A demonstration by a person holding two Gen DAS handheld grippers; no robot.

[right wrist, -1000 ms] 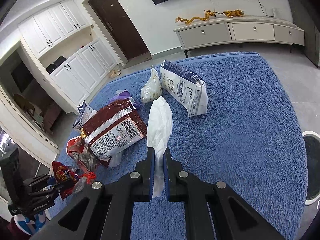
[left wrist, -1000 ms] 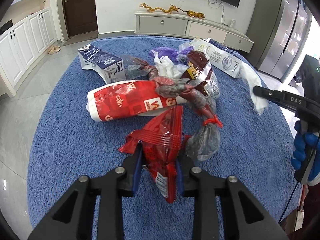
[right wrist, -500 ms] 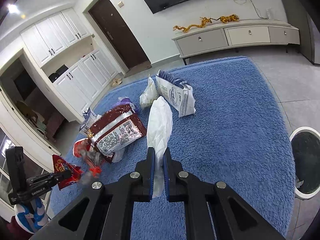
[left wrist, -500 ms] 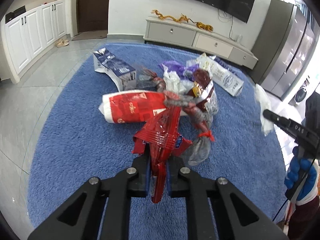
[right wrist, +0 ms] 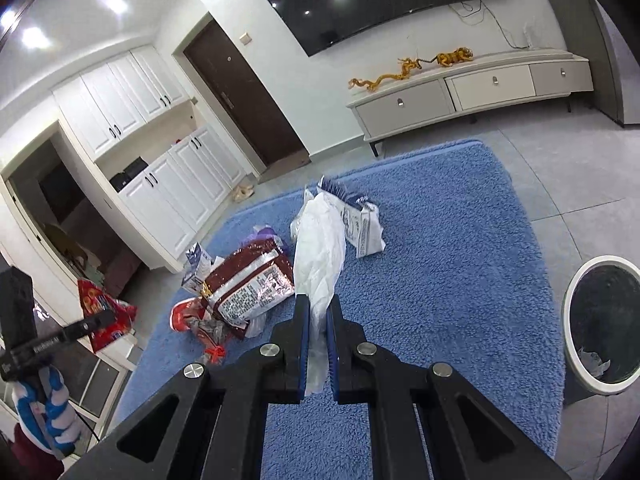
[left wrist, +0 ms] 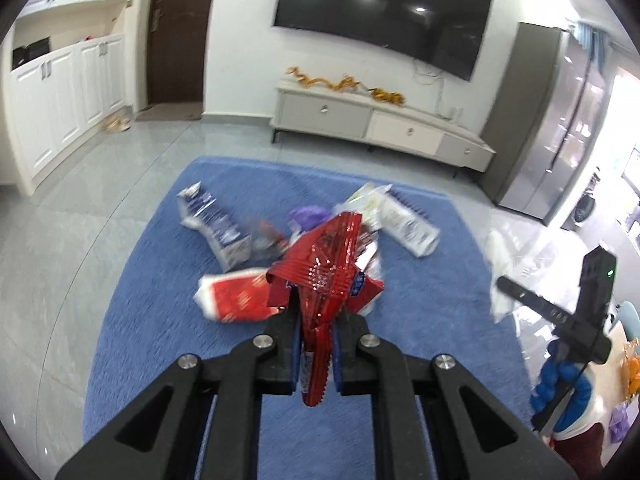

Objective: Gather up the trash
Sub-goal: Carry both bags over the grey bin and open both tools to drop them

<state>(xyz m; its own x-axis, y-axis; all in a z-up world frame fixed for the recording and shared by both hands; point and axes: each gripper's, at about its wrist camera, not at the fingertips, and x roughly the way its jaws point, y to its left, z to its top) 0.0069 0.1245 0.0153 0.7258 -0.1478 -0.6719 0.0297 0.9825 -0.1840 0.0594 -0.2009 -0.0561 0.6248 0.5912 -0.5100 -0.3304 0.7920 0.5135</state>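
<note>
Right wrist view: right hand-held gripper (right wrist: pixel 317 332) is pinching a white plastic bag (right wrist: pixel 320 256) that stands up ahead of its fingers.
Left wrist view: left hand-held gripper (left wrist: pixel 316 340) is pinching a red snack wrapper (left wrist: pixel 326 268), raised above the blue rug (left wrist: pixel 160 320).
Trash bin (right wrist: pixel 568 320): on the floor to the right of the right hand-held gripper; a scrap of pale trash (right wrist: pixel 596 360) lies inside.
Remaining trash: maroon packet (right wrist: pixel 248 280) and white carton (right wrist: pixel 364 224) lie on the rug ahead.
Risk: thin, slick film could likely slip from either pinch during the carry, or miss the bin's rim on release.
</note>
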